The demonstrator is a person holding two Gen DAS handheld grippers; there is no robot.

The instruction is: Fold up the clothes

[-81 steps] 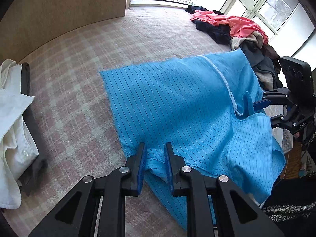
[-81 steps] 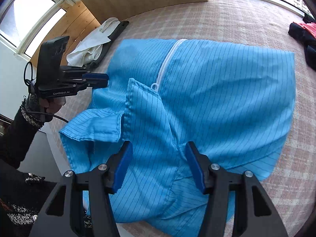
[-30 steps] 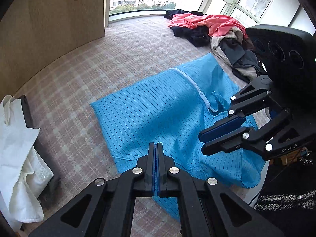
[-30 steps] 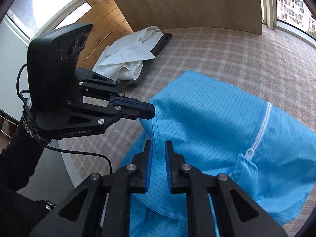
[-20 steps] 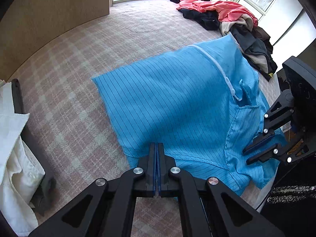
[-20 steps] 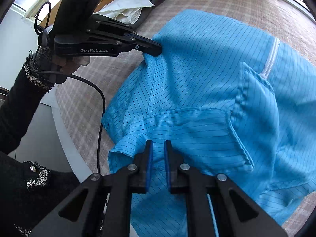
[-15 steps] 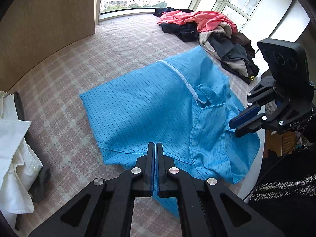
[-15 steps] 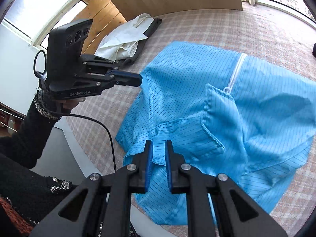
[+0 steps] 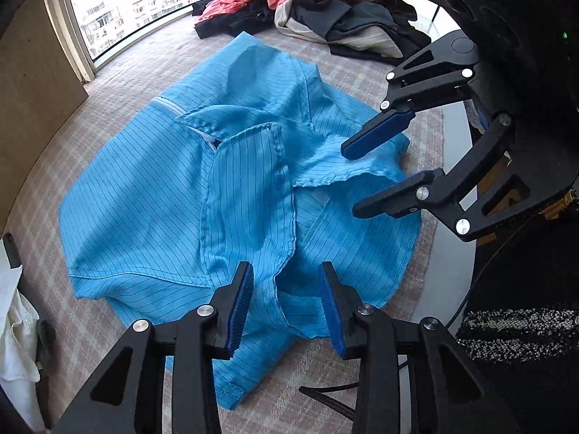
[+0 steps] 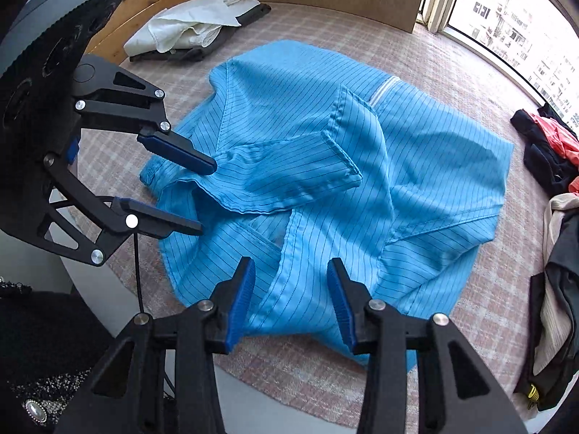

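Note:
A blue pinstriped jacket [image 9: 152, 202] lies on the checked tablecloth, its sleeves and collar flaps folded in over the body. A white zipper [image 10: 380, 91] shows near the collar. In the left wrist view my left gripper [image 9: 286, 278] stands open just above the jacket's near hem, nothing between its fingers. My right gripper [image 9: 353, 182] hovers open at the jacket's right side. The right wrist view has the jacket [image 10: 434, 166] in the middle, my right gripper [image 10: 289, 271] open over its near edge, and my left gripper [image 10: 204, 199] open beside the folded sleeve on the left.
A heap of dark, pink and beige clothes [image 9: 325, 3] lies at the far side, also seen as the heap [image 10: 557, 188] at the right. A white garment [image 10: 191, 25] rests on a dark object by the wooden panel. The round table's edge [image 10: 253, 401] runs close in front.
Both grippers were shut on the jacket's fabric half a second ago and now stand open. The fabric has dropped, leaving the sleeves folded over the body.

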